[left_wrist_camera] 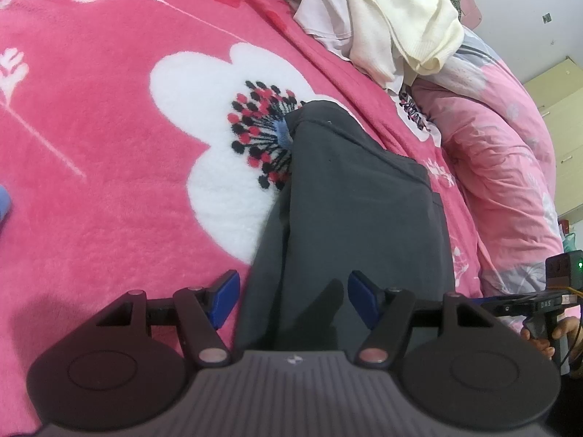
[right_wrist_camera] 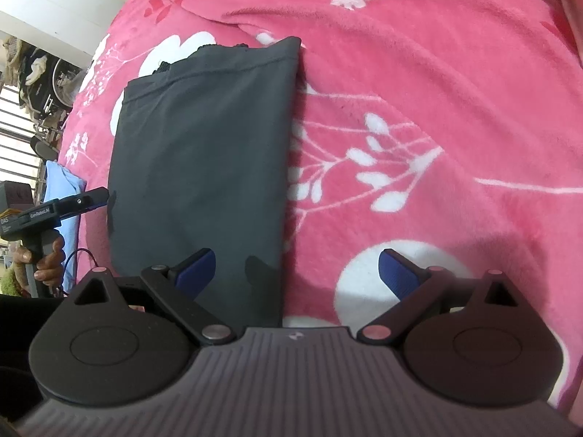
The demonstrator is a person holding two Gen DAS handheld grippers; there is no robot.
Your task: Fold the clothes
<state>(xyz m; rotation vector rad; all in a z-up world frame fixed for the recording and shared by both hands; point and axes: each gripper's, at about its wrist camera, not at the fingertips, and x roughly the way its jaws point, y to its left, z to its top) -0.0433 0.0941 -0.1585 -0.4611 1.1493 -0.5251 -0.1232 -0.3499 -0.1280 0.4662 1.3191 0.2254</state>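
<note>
A dark grey garment (left_wrist_camera: 357,211) lies folded into a long strip on the pink floral blanket (left_wrist_camera: 109,109). My left gripper (left_wrist_camera: 293,300) hovers open over its near left edge, blue pads apart, nothing pinched. In the right wrist view the same grey garment (right_wrist_camera: 204,156) runs away from me, hemmed end farthest. My right gripper (right_wrist_camera: 297,273) is open above its near right edge, left pad over cloth, right pad over blanket (right_wrist_camera: 437,127). The other gripper (right_wrist_camera: 62,207) shows at the left, held by a hand (right_wrist_camera: 51,258).
A heap of cream and white clothes (left_wrist_camera: 393,25) lies at the far side of the bed beside a pale pink quilt (left_wrist_camera: 503,167). A light blue cloth (right_wrist_camera: 60,182) sits at the bed's left edge. Shelves and clutter (right_wrist_camera: 32,83) stand beyond the bed.
</note>
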